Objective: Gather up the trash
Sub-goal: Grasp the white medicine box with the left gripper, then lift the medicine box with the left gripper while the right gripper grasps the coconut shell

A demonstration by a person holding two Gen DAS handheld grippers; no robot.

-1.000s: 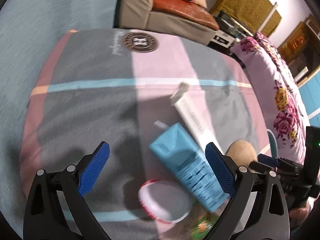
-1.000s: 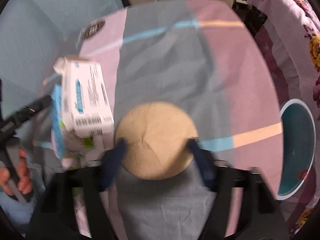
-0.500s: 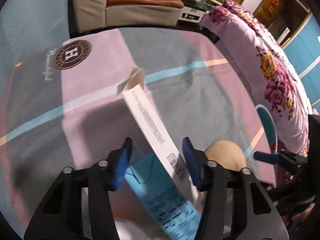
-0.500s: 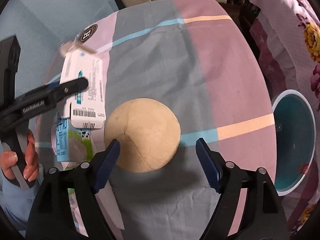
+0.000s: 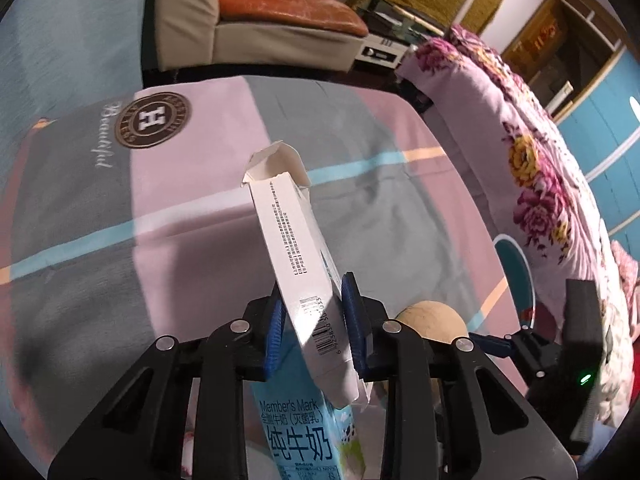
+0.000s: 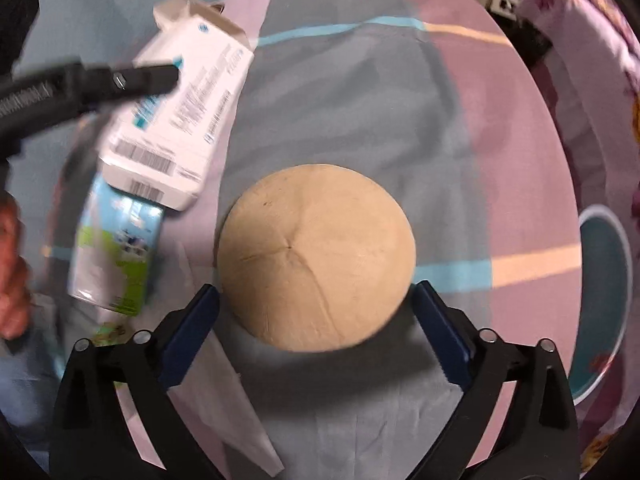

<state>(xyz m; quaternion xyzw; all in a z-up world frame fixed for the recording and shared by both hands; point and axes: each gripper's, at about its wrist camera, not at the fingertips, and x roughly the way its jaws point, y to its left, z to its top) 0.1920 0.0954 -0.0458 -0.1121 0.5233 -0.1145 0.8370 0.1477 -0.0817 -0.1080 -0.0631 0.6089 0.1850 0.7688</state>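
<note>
The left tool [image 5: 314, 330] is clenched on a white carton box [image 5: 298, 272], its blue pads [image 5: 274, 336] pressing the box's lower sides after its jaws have just been closing. The box tilts up toward the centre of the left wrist frame with its torn flap open at the top. Below it, at the bottom centre of that frame, lies a blue milk carton [image 5: 304, 436] on the striped cloth [image 5: 192, 208] covering the desk.

In the right wrist view, the right tool [image 6: 316, 320] stands released, its jaws having just been opening; they flank a tan round coconut [image 6: 316, 256] in the frame's centre, and whether the pads touch it is unclear. The white box [image 6: 180, 120] appears at upper left, and a teal bin [image 6: 604, 288] sits at the right edge.
</note>
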